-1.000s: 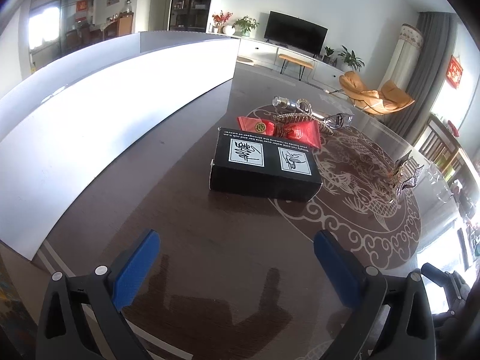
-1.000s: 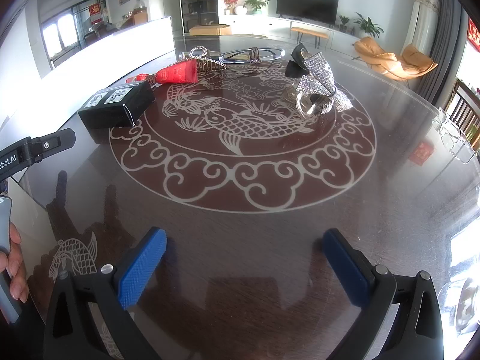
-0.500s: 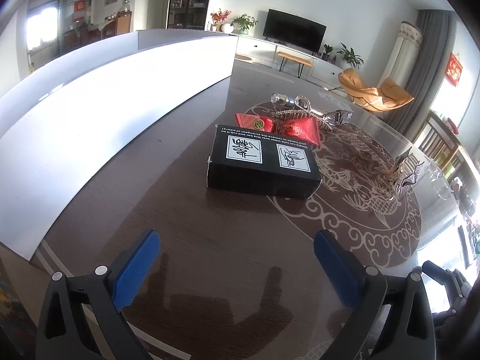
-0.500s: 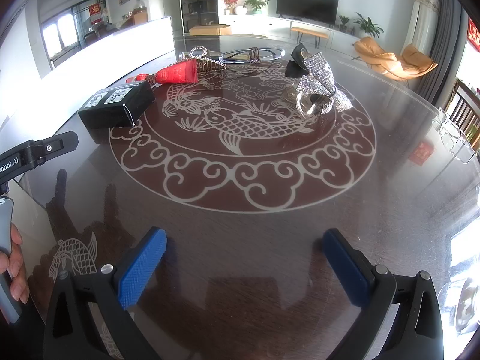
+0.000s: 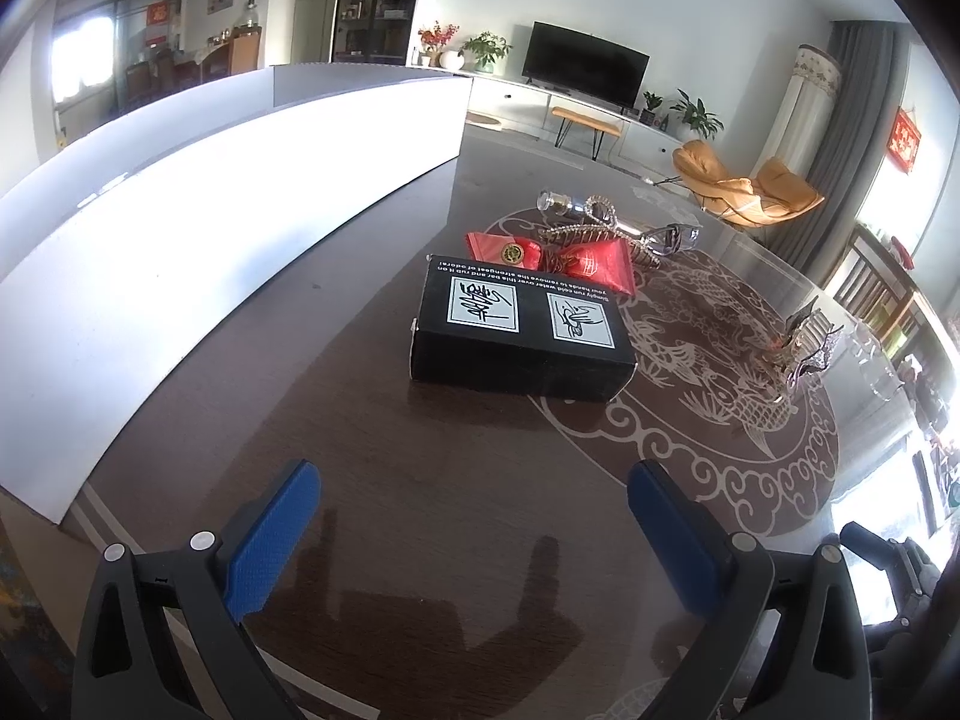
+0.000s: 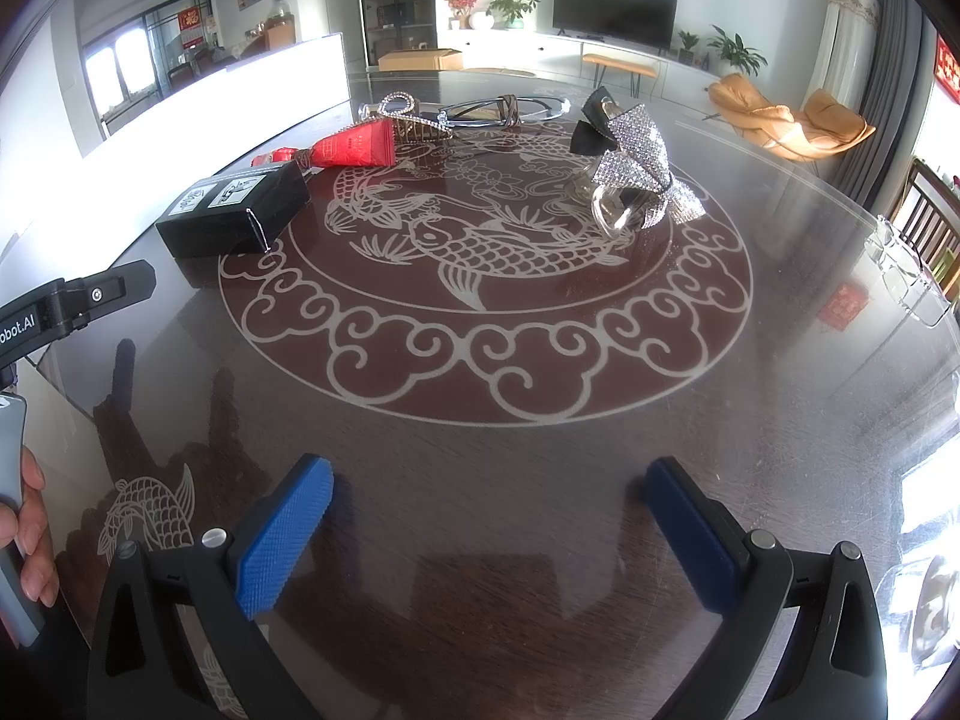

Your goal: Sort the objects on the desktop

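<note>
Both tools are seen empty: the left gripper is spread wide with nothing between the blue pads, low over the table; the right gripper is likewise spread wide and empty, low over the near part of the glass top.

The black box lies flat straight ahead of the left gripper, well short of the fingertips, its near edge square to the view; it sits on the rim of the carp medallion. Just behind it lies the red pouch, apparently touching the box's far edge, though the contact cannot be confirmed from this angle. Beyond the pouch a rhinestone-strapped item and a glass or metal piece are tangled together; what they are cannot be told. The sequinned bow rests apart on the far right of the medallion.

A white board stands along the left edge; no tray or bin is visible.

Progress judged: sorting not visibly begun; nothing is held and all items remain loosely clustered. The box is judged the likely first pick for the left gripper; every item is left to do.
</note>
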